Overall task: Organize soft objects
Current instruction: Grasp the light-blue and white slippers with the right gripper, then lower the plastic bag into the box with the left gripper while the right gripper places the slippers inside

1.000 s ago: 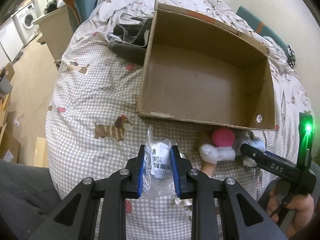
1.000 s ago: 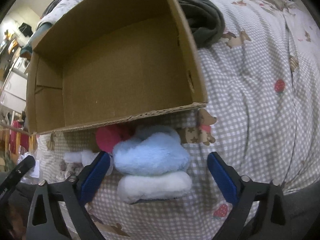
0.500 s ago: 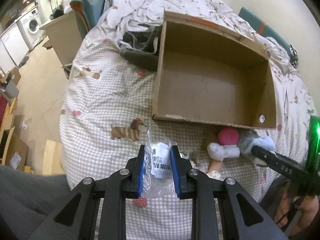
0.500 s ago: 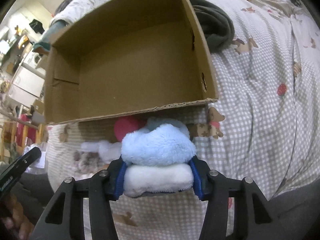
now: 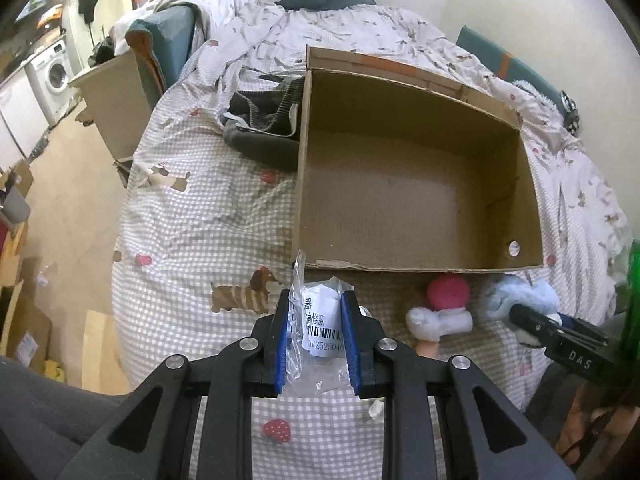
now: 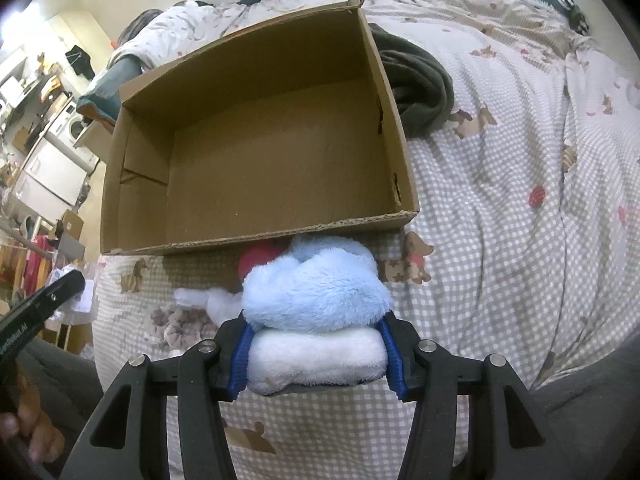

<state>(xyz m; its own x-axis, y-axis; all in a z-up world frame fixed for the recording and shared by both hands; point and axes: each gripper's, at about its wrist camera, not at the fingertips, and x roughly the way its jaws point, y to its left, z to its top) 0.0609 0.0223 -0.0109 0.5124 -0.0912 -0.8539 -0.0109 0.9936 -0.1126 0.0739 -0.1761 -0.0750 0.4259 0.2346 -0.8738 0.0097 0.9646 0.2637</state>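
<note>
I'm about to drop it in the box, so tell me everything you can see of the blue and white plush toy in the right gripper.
The plush toy is fluffy: a rounded pale blue upper part above a flatter white band, with a darker base just showing underneath. The right gripper is shut on the white band, its blue pads pressing both sides, having just closed. It lies level, just in front of the near wall of the empty cardboard box, above the checked bedspread. A pink and white toy sits behind it; whether they touch is unclear.
</note>
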